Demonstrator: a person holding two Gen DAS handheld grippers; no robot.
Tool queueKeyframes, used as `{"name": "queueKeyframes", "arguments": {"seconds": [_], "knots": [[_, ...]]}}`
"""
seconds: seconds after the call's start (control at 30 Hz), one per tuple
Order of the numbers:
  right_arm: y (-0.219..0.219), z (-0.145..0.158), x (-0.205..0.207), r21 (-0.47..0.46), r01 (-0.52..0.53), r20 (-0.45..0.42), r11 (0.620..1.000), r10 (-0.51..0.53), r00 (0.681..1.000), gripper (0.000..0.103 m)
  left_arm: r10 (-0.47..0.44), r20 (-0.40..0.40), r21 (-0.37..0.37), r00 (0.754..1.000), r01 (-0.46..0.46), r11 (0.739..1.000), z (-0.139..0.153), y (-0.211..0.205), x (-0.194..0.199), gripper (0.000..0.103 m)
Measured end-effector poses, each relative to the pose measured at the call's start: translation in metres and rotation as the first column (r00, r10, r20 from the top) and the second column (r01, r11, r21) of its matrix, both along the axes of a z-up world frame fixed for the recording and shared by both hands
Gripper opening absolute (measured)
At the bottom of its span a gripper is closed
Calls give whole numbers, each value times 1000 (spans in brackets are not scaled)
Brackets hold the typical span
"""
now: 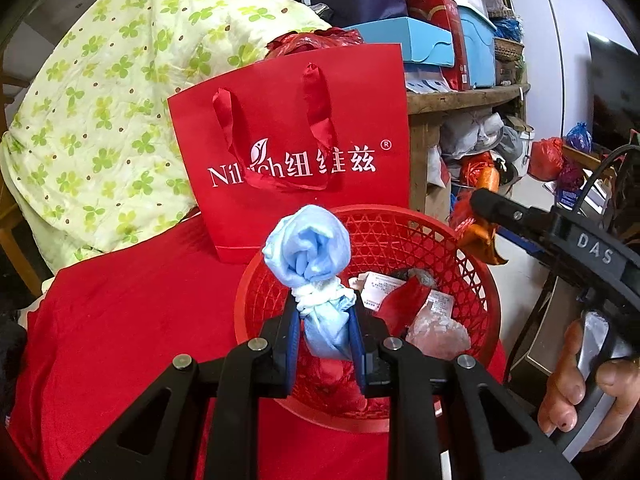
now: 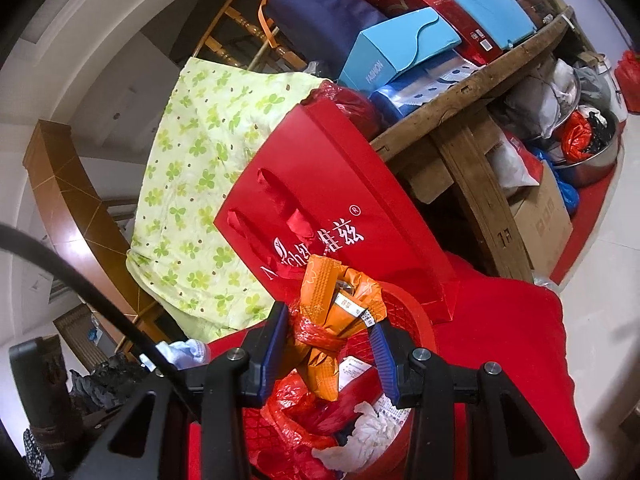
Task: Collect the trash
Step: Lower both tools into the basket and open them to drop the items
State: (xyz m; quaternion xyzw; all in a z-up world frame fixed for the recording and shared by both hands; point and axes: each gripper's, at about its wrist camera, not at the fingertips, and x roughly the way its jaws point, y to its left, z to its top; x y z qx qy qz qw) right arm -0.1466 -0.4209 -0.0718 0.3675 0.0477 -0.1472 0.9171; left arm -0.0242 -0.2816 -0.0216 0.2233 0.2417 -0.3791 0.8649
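The left claw (image 1: 325, 322) was clenched on a crumpled light-blue plastic wad (image 1: 308, 248), its blue pads pinching the twisted neck of the wad and holding it just above the near rim of the red mesh basket (image 1: 476, 280). The right claw (image 2: 330, 346) was likewise clamped on trash, an orange snack wrapper (image 2: 332, 320) bunched with a strip of red plastic, held over the same basket from the other side. A good part of the job looked done: inside the basket already lay a printed paper slip (image 1: 384, 284), a pinkish crumpled piece (image 1: 438, 334), red plastic scraps (image 2: 288, 408) and a white tissue (image 2: 372, 428). The basket sat on a surface draped in red cloth (image 1: 132, 320), with a red gift bag (image 1: 292, 152) standing upright just behind it and a clover-print quilt (image 1: 108, 100) heaped beyond. What remained, by the look of it, was to let both held pieces drop into the basket; no other loose trash could be made out on the red cloth.
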Motion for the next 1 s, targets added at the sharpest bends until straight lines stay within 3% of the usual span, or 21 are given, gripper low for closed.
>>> {"name": "queueKeyframes", "arguments": {"seconds": [0.57,1.0], "knots": [[3,1,13,-3,-19,-18,1000,19,1000,44,-2,-30,16,1000,3,1000,-13,-12,3,25],[2,-1,48,5,-60,-58,998,61,996,46,-3,-93,8,996,4,1000,-28,-12,17,25]]}}
